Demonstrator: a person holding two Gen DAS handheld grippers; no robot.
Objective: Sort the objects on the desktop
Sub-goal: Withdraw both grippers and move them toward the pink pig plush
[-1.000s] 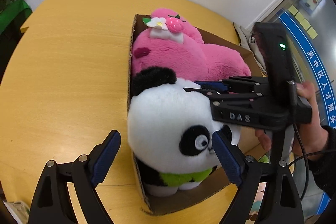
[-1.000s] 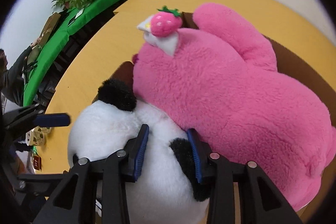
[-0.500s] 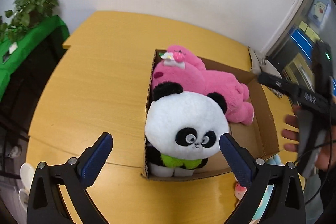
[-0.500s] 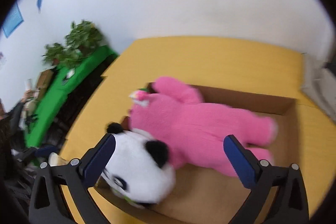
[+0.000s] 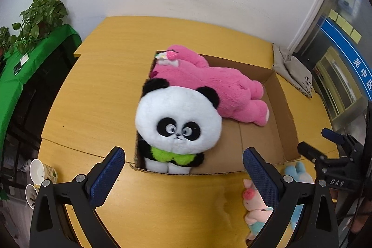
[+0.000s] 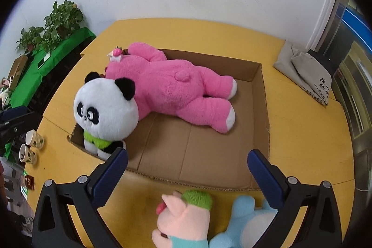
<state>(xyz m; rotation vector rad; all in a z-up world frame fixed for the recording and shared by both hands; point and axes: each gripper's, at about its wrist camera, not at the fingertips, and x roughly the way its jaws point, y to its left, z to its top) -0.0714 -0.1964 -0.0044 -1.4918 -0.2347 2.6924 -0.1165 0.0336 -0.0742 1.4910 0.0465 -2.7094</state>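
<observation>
A cardboard box (image 5: 284,108) (image 6: 258,94) lies open on the yellow table. A panda plush (image 5: 177,124) (image 6: 105,108) sits upright in its near-left corner. A pink bear plush (image 5: 214,87) (image 6: 176,90) lies behind it in the box. A small pink pig plush (image 5: 254,206) (image 6: 183,217) and a blue plush (image 5: 298,172) (image 6: 246,222) lie on the table in front of the box. My left gripper (image 5: 183,174) is open and empty, above the table in front of the panda. My right gripper (image 6: 187,174) is open and empty, above the pig and blue plush.
Two paper cups (image 5: 40,170) (image 6: 33,140) stand at the table's left edge. A grey cloth bag (image 5: 295,69) (image 6: 307,71) lies at the far right corner. A green-covered table with plants (image 5: 30,52) stands to the left.
The right gripper let go of the panda and opened. Both grippers pulled back and up from the box. The panda now sits free in the box corner.
</observation>
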